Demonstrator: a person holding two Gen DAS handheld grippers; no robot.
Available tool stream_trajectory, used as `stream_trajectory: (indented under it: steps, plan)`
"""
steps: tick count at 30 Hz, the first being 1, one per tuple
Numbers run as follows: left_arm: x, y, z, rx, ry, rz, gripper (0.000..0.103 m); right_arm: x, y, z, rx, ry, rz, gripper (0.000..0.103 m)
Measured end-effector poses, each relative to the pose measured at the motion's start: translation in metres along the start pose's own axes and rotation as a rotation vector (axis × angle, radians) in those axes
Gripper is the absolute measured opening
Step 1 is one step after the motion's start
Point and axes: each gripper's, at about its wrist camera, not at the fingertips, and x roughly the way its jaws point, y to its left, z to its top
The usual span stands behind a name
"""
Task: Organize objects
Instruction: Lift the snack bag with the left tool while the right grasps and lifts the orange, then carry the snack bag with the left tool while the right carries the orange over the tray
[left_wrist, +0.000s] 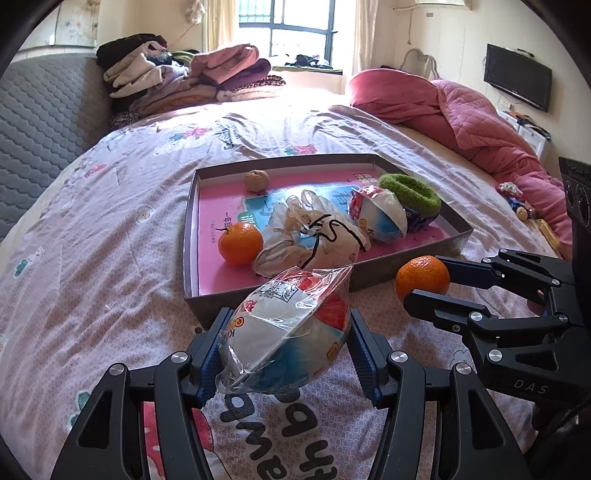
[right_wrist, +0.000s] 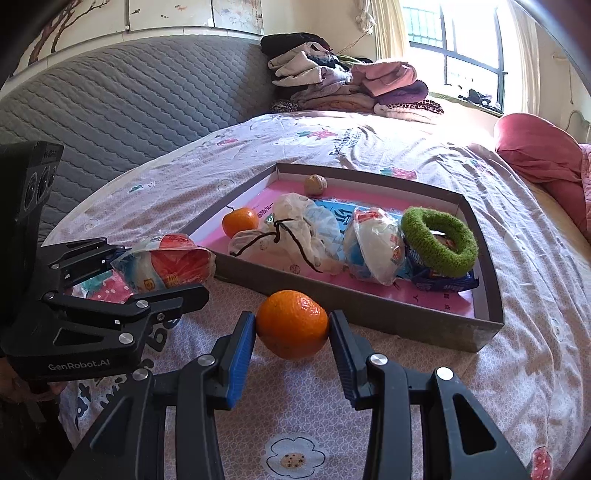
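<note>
My left gripper is shut on a plastic-wrapped snack pack, white, red and blue, held just in front of the cardboard tray; it also shows in the right wrist view. My right gripper is shut on an orange, also seen in the left wrist view, close to the tray's near wall. The tray holds another orange, a white drawstring pouch, a second snack pack, a green hair band and a walnut.
The tray lies on a bed with a pink patterned sheet. Folded clothes are piled at the far end by the window. A pink quilt lies at the right with small items beside it. A grey padded headboard is on the left.
</note>
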Motion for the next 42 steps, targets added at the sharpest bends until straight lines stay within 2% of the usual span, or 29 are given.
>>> stream_trajectory:
  steps: [10,23,31,35,42]
  plan:
    - [-0.02,0.005,0.021,-0.028,-0.054,-0.007,0.061,-0.019,-0.013,0.016,0.031,-0.067,-0.027,0.041]
    - [-0.028,0.006,0.055,-0.003,-0.094,0.011,0.061,-0.032,-0.017,0.046,0.016,-0.138,-0.049,0.041]
    - [-0.017,0.018,0.078,-0.017,-0.107,0.026,0.061,-0.035,-0.022,0.072,-0.002,-0.198,-0.068,0.041]
    - [-0.012,0.018,0.091,0.005,-0.138,0.065,0.061,-0.029,-0.029,0.08,-0.002,-0.2,-0.08,0.041]
    - [0.012,0.024,0.097,0.0,-0.11,0.066,0.061,-0.007,-0.035,0.082,0.002,-0.178,-0.075,0.041]
